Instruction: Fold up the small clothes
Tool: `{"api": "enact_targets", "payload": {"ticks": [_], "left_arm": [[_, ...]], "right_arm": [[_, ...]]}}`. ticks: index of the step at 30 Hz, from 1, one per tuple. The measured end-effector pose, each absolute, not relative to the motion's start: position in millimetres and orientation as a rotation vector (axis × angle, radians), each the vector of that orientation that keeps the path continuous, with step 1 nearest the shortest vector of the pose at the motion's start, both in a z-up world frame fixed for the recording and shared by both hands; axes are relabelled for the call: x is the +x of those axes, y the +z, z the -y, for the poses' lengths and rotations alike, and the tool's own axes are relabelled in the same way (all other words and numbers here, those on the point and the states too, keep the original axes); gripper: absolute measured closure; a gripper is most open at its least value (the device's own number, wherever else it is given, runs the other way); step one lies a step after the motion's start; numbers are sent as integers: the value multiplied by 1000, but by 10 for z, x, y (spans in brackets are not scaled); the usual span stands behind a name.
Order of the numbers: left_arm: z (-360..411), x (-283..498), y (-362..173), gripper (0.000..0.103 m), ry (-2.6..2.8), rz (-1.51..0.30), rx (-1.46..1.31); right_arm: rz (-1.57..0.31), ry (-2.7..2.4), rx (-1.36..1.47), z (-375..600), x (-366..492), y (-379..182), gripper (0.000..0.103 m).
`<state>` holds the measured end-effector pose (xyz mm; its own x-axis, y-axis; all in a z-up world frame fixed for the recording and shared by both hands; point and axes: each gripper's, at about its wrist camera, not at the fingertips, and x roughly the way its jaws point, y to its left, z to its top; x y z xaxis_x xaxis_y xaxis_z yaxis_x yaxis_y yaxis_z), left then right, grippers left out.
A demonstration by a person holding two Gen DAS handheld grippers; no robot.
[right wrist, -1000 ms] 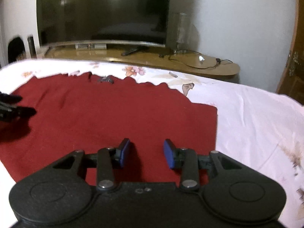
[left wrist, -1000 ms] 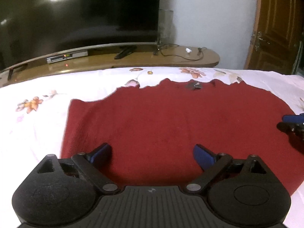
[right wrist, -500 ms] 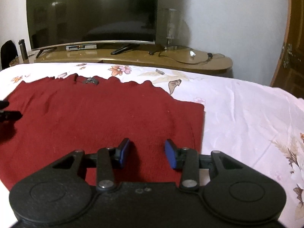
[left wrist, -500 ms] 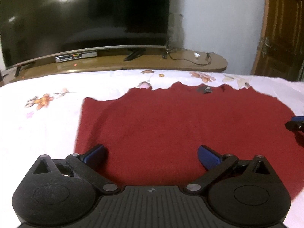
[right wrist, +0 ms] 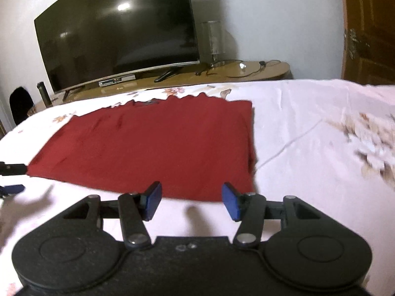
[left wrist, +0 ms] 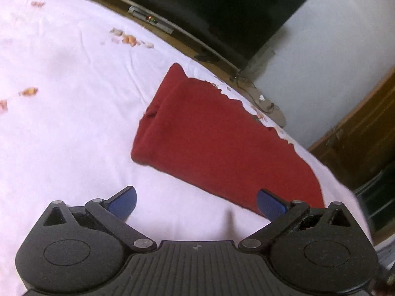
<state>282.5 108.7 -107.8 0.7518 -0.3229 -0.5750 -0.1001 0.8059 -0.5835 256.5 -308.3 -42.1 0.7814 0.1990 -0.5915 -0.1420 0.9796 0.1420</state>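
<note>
Flat red knit garment, folded to a rectangle, lay on the floral white bedsheet; left gripper spread wide and empty, right gripper opening, nothing between its blue pads.

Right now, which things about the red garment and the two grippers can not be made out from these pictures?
- Right wrist view: the left gripper is cut by the left edge; only two finger tips show.
- Left wrist view: the right gripper is out of frame.
- Both views: the red garment lies folded, so the layers beneath are hidden.
- Right wrist view: the small dark mark at the garment's far edge is too small to identify.
- Right wrist view: the bedsheet's floral print is motion-blurred.
</note>
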Motion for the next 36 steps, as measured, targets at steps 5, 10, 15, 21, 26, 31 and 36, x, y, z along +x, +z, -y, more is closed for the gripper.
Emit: {"api": "enact_targets", "payload": {"ticks": [5,10,15,21,26,31,36], "left_arm": [[-956,2748,-1078,0,-125,-740,-630],[-995,2811,-1133,0,-97,-690,-731],[-1056,3013,-1172,0,-84,-658,-793],[-1078,3197,-1213,1,-76,-631,-836],[-1098,3183,-1220,1,-94,-637,-866],[-1147,3252,-1244,10,-93,-623,-877],[-1221,3438,-1305,37,-41,-616,-882]], "right_arm": [[-667,217,118,2880,2446,-369,50],[-664,244,85,2685,2380,-318,50],[-662,242,75,2589,2475,-270,50],[-652,245,105,2567,2621,-209,50],[-653,247,105,2593,2660,-213,50],[-659,242,129,2670,2730,-251,50],[-667,249,142,2665,2906,-288,50]]}}
